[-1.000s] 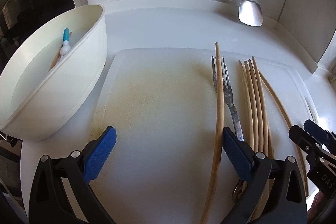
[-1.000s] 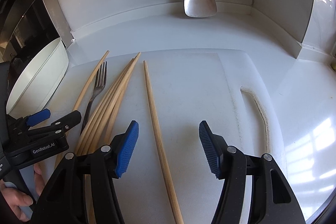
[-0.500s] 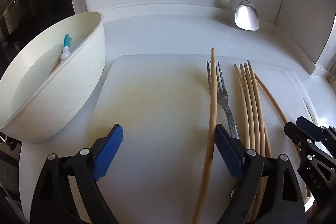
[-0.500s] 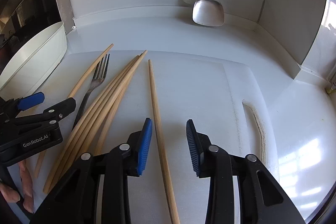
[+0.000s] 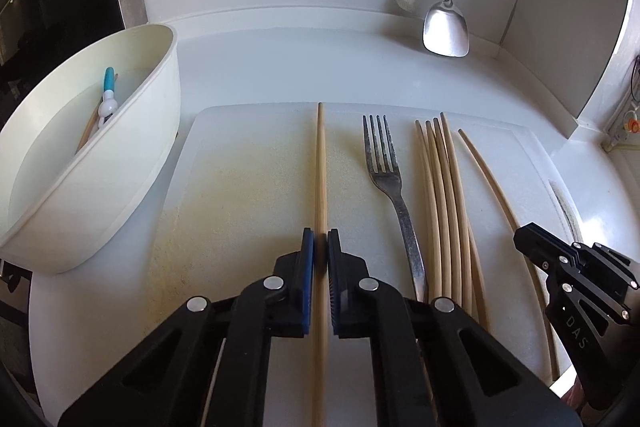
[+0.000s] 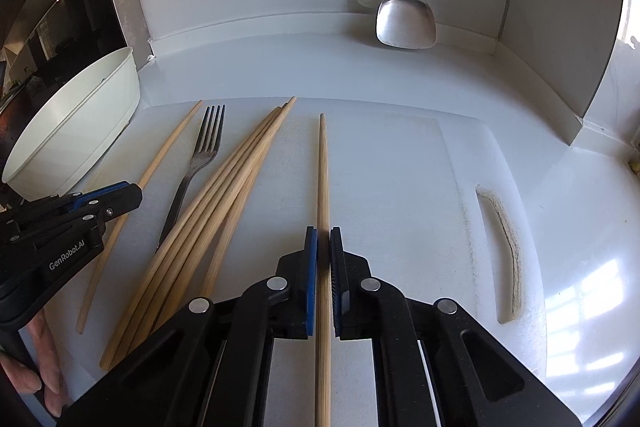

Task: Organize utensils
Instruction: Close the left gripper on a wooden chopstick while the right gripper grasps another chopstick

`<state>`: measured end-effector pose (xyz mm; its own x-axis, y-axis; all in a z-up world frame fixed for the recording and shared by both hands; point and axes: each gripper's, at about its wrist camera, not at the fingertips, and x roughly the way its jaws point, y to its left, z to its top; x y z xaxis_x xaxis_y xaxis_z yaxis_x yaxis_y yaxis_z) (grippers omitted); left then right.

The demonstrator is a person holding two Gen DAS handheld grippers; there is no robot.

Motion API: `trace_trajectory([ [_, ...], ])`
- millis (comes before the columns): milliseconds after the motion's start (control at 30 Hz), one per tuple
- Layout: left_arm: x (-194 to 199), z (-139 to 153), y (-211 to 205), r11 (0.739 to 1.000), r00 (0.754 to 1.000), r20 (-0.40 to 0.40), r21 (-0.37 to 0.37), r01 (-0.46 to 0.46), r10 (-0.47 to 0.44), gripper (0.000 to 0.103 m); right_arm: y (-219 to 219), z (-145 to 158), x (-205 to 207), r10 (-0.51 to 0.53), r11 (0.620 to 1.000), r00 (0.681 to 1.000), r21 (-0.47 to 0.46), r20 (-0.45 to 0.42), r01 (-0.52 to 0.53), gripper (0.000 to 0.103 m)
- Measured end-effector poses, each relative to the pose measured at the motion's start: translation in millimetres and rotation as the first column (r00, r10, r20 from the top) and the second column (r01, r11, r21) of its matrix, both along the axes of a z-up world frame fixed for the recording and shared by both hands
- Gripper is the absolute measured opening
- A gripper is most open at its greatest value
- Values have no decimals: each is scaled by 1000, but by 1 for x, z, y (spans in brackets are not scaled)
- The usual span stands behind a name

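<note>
the near end of the leftmost chopstick (image 5: 321, 167) runs between the left gripper (image 5: 320, 247) jaws and off the frame at 6 o'clock. the fork (image 5: 390, 183) handle end hides behind that gripper's body. in the bowl (image 5: 160, 115) at 9 o'clock, the blue-topped utensil (image 5: 108, 95) is half hidden by the wall; what it is cannot be told. the spatula (image 6: 406, 15) handle is cut off at 12 o'clock. only fingers (image 6: 44, 359) of the person's hand show, at 8 o'clock.
</note>
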<state>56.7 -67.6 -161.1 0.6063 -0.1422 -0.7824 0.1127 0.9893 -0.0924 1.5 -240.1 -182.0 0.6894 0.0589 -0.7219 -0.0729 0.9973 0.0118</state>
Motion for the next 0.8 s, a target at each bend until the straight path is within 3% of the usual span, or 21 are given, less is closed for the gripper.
trace_trajectory([
  [267,-5,8,8,999,1000,-2,-41,-9,9,8,-3,4,-5,0,1000,1000,29,21,-1,6],
  [567,-11,17,8,999,1000,-9,-39,-7,6,8,-4,11,-11,2,999,1000,37,25,-3,6],
  [800,-18,41,8,999,1000,-3,-35,-12,12,8,-4,30,-16,6,999,1000,43,22,-7,6],
])
